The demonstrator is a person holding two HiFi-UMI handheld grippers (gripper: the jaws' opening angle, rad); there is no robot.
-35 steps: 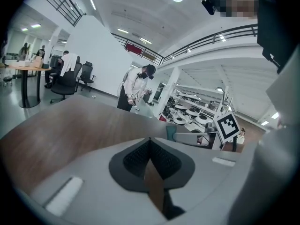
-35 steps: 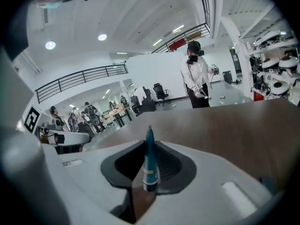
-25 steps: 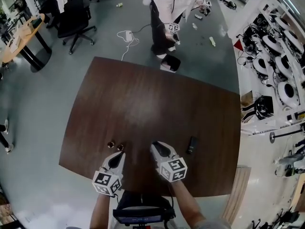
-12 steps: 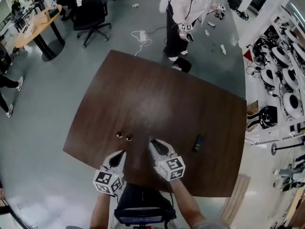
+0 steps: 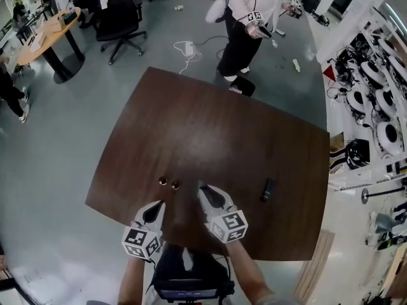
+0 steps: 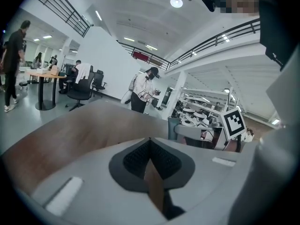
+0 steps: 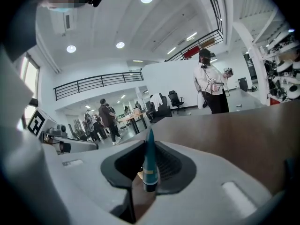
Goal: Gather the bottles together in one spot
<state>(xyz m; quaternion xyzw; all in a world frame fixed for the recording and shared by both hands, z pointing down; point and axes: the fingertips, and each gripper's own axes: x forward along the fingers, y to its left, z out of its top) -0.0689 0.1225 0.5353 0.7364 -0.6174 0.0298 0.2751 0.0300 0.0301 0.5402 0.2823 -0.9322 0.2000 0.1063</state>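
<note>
L tongs [image 5: 154, 210] pressed together, nothing in them. R tongs [image 5: 207, 193] pinch a slim teal bottle [image 7: 149, 165] w/ pointed cap, upright btwn the pads. Just ahead on the table [image 5: 210, 132], two small bottles [image 5: 163, 181] stand side by side. A black item [image 5: 268, 189], poss. another bottle, lies well apart to the right. Step in hand, I'd say: taking the teal bottle to the pair. Next: set it down beside them w/o knocking either, then spread the R tongs.

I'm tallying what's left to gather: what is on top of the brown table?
Two small bottles sit close together ahead of the left gripper; a dark flat object lies further right. The table beneath that gripper and the right gripper, which holds a teal bottle, is hidden.
</note>
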